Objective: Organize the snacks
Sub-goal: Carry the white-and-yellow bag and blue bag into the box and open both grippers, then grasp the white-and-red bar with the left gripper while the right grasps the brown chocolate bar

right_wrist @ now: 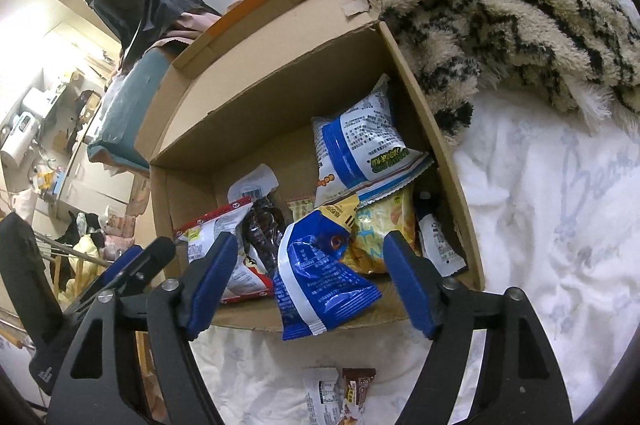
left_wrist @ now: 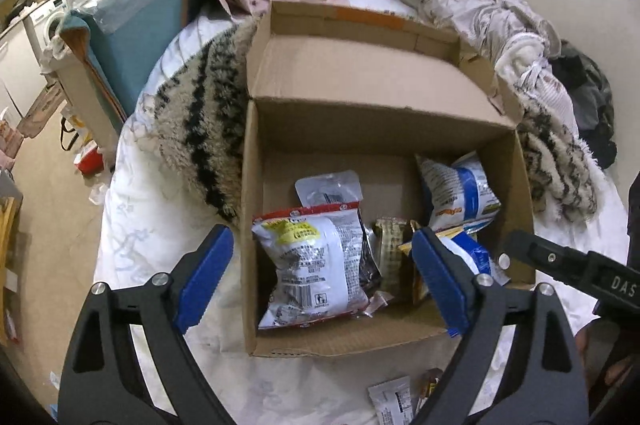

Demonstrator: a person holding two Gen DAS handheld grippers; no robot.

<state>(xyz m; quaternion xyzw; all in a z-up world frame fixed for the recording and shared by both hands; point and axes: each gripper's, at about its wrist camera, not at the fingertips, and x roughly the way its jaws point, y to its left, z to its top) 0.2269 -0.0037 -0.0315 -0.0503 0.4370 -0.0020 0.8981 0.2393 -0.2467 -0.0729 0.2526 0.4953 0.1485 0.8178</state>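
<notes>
Here, an open brown cardboard box (left_wrist: 372,129) sits on a bed covered by a white printed duvet (right_wrist: 552,225), with its far flap standing up and a shaggy cream-and-black blanket (right_wrist: 500,9) pressed against its far and side walls. On the near side of the box the duvet is mostly bare, with only a few small loose snack packets (right_wrist: 340,397) lying at the near edge of the bed. Inside the box, a white snack bag with red trim and a yellow label (left_wrist: 316,261) leans along the left wall, a white-and-blue snack bag (right_wrist: 360,145) stands tilted against the right wall, and a yellow crisp bag (right_wrist: 380,233) lies under it beside a small white sachet (right_wrist: 438,245) in the near right corner. A crumpled dark blue snack bag (right_wrist: 316,277) hangs over the near wall of the box, half inside and half out. The left tongs (left_wrist: 324,277) are spread wide above the near wall and hold nothing, their blue pads on either side of the red-trimmed bag without touching it. The right tongs (right_wrist: 312,285) are also wide open and empty, with the dark blue bag lying between the pads, clear of both.
</notes>
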